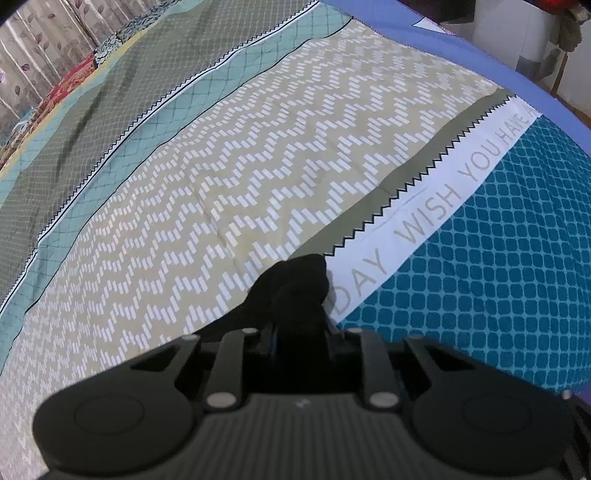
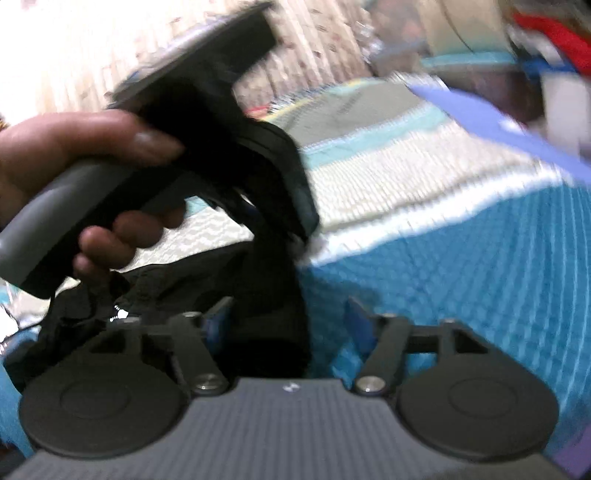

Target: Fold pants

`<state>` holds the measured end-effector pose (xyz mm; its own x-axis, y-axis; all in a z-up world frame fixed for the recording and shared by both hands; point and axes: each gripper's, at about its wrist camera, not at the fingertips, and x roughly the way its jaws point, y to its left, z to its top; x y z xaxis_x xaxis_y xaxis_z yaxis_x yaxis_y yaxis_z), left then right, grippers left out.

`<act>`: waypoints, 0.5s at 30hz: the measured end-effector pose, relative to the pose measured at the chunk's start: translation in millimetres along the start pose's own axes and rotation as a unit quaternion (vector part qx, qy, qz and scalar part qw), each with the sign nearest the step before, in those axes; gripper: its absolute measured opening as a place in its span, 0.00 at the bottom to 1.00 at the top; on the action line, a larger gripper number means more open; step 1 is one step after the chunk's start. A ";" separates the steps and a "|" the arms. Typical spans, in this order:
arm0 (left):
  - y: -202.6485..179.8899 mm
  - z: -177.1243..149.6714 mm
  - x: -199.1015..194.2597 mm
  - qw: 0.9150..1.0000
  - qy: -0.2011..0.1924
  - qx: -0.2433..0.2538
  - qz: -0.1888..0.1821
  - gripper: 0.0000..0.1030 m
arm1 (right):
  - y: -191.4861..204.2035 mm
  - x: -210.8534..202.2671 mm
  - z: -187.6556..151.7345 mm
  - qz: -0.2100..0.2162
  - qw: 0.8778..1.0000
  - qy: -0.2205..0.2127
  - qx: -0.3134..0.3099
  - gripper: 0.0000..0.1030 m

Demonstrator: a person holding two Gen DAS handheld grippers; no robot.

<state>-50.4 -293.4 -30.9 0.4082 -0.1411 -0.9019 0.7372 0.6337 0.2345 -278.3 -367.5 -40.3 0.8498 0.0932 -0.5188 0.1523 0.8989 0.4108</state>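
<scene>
The black pants (image 1: 295, 284) show in the left wrist view as a bunched fold pinched in my left gripper (image 1: 299, 317), which is shut on the cloth above the bed. In the blurred right wrist view a hand (image 2: 74, 147) holds that left gripper (image 2: 295, 225) at upper left, and the pants (image 2: 166, 288) hang from it down to the bed. My right gripper (image 2: 286, 317) stands open just below. A hanging strip of the black cloth lies between its blue-padded fingers (image 2: 354, 314), close to the left one, and the pads do not press on it.
A patchwork quilt (image 1: 258, 166) with zigzag, teal grid and lettered bands covers the bed. Its blue border (image 1: 480, 48) marks the far edge. Curtains (image 1: 37, 55) hang behind at the left, and white furniture (image 1: 517, 33) stands past the border.
</scene>
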 end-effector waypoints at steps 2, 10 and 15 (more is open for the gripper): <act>-2.3 -1.1 -4.0 1.000 -0.005 0.001 0.001 0.19 | -8.9 0.3 -3.0 0.016 0.999 0.009 0.035 0.66; 21.0 -10.9 -38.0 0.998 -0.047 -0.026 -0.013 0.18 | 34.1 -15.0 13.2 0.054 0.998 -0.013 -0.007 0.17; 76.1 -30.0 -81.5 0.990 -0.096 -0.083 -0.059 0.18 | 90.8 -31.0 22.3 0.075 0.991 -0.062 -0.088 0.16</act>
<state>-43.7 -210.8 49.6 0.4303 -0.3535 -0.8306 0.6938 0.7182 0.0538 -279.5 -298.4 29.7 0.9134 0.1876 -0.3613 -0.0611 0.9406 0.3339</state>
